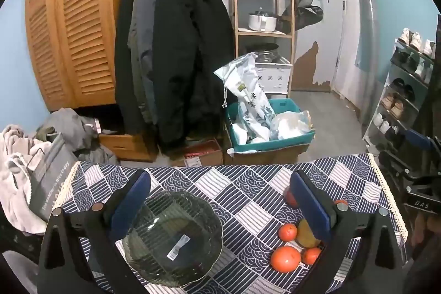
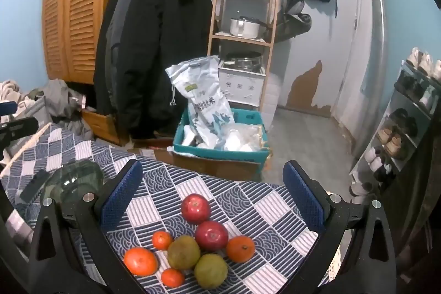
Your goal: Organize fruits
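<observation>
The left gripper (image 1: 219,200) is being held over the glass bowl (image 1: 172,237), jaws spread wide and nothing caught between them, presumably so the bowl is being lined up as the place where the fruit is to be gathered. The bowl is being shown empty on the patterned tablecloth (image 1: 242,183), a label visible through its base. Over on the other side, the right gripper (image 2: 212,192) is being pointed down at the fruit pile, its jaws also standing fully apart and clamped on nothing. Two red apples (image 2: 195,208) are being framed nearest the middle, with oranges (image 2: 140,261) and two greenish fruits (image 2: 183,252) bunched touching one another just below. The pile is being kept well apart from the bowl, which is seen at the left edge of the right view. No fruit is yet being lifted; the far apple is judged the easiest first pick, since it is sitting clear at the edge of the cluster
</observation>
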Tool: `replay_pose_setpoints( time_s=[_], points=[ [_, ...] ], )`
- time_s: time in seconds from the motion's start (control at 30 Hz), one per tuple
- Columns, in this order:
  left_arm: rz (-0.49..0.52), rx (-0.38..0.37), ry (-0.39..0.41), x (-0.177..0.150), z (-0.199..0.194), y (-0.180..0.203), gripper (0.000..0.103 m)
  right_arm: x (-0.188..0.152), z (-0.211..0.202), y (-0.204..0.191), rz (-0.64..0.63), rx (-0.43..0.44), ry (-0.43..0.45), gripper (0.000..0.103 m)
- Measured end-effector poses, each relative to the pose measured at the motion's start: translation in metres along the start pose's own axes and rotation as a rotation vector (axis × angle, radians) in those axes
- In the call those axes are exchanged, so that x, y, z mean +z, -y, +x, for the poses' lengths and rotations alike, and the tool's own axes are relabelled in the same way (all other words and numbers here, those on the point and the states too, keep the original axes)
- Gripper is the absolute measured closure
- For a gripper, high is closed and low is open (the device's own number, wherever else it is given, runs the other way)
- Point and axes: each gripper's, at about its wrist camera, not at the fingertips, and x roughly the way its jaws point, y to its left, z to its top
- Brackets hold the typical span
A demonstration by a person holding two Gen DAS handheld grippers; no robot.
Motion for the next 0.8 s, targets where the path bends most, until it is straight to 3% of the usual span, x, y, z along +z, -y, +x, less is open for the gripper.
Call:
replay_pose_setpoints(
  time_s=[0.8],
  points=[
    [0.005, -0.007, 0.013, -0.0074, -0.0032, -0.0034, 0.001, -0.0008, 0.0012, -0.0046, -0.011, 0.002, -0.002, 0.003]
  ],
)
